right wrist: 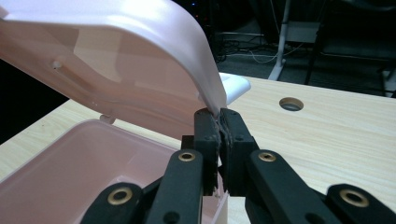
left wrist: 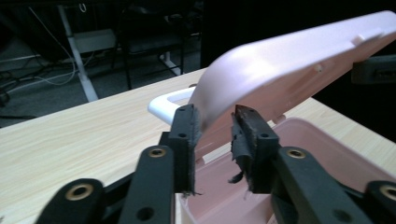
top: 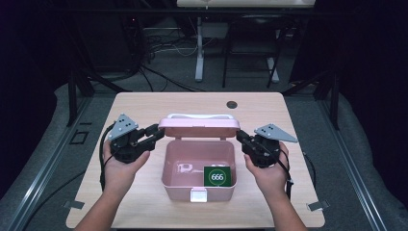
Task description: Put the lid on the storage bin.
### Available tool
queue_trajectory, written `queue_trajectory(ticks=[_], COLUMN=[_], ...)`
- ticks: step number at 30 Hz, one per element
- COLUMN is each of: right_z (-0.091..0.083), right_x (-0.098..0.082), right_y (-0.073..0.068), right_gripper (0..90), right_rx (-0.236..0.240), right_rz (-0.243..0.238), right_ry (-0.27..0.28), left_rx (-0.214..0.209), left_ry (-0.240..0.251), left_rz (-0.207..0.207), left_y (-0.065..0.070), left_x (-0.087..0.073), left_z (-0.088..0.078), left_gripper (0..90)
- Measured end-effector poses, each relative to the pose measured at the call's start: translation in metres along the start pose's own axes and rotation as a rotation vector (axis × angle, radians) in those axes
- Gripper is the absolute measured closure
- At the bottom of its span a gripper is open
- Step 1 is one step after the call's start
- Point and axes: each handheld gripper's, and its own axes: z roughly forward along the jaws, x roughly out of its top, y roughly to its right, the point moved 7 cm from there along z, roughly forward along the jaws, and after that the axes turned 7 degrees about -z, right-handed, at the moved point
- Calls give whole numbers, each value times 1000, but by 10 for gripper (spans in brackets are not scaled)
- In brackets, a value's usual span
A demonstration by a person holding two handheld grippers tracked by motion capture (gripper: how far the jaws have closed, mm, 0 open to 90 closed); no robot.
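Black rubber pads of the right gripper (right wrist: pixel 218 122) are pressed together on the edge of the pink lid (right wrist: pixel 126 56), at its right corner; this lid edge sits pinched between the two jaws. In the high view, the right gripper (top: pixel 244 138) is at the right end of the raised lid (top: pixel 199 126). The left gripper (left wrist: pixel 215 122) has its jaws spread, with a gap between them, and the lid's left edge (left wrist: pixel 261 70) passes just behind and between the pads without a clear pinch. In the high view it (top: pixel 155 132) is at the lid's left end. The lid stands half raised over the pink box (top: pixel 198 191), which is near the middle of the wooden table (top: pixel 144 103). A white handle (top: pixel 199 116) lies along the lid's far side. Inside the box lie a green card (top: pixel 217 176) marked 666 and a small white object (top: pixel 184 167).
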Motion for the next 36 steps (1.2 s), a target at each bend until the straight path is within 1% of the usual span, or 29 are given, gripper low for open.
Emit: queue_trajectory(ticks=[3, 5, 6, 12, 17, 19, 22, 27, 33, 36], right_z=[-1, -1, -2, -4, -5, -6, -9, -11, -9, -7], right_x=[-1, -1, -1, -2, -2, -2, -1, 0, -1, -3], right_y=[1, 1, 2, 1, 3, 6, 13, 19, 20, 21], right_gripper=[864, 863, 863, 868, 868, 870, 870, 863, 823, 783], right_rx=[11, 17, 27, 31, 24, 8, 0, -4, -6, -11], right_rz=[5, 8, 18, 19, 16, 13, 39, 57, 58, 54], right_ry=[-6, -7, -9, -9, -10, -9, -1, 7, -1, -6], left_rx=[11, 14, 16, 10, 11, 6, 4, -1, -10, -18], left_ry=[5, 7, 4, 2, 3, 1, -2, -1, -8, -6], left_rz=[11, 12, 12, 5, 6, -1, 5, 10, 12, 13], left_y=[1, 0, 0, -1, -2, -3, -1, 1, 3, 5], left_x=[2, 2, 2, 3, 3, 4, 3, 1, -3, -5], left_z=[2, 3, 3, 3, 3, 2, 1, -2, -6, -8], left_gripper=[739, 746, 748, 759, 767, 772, 771, 762, 744, 733])
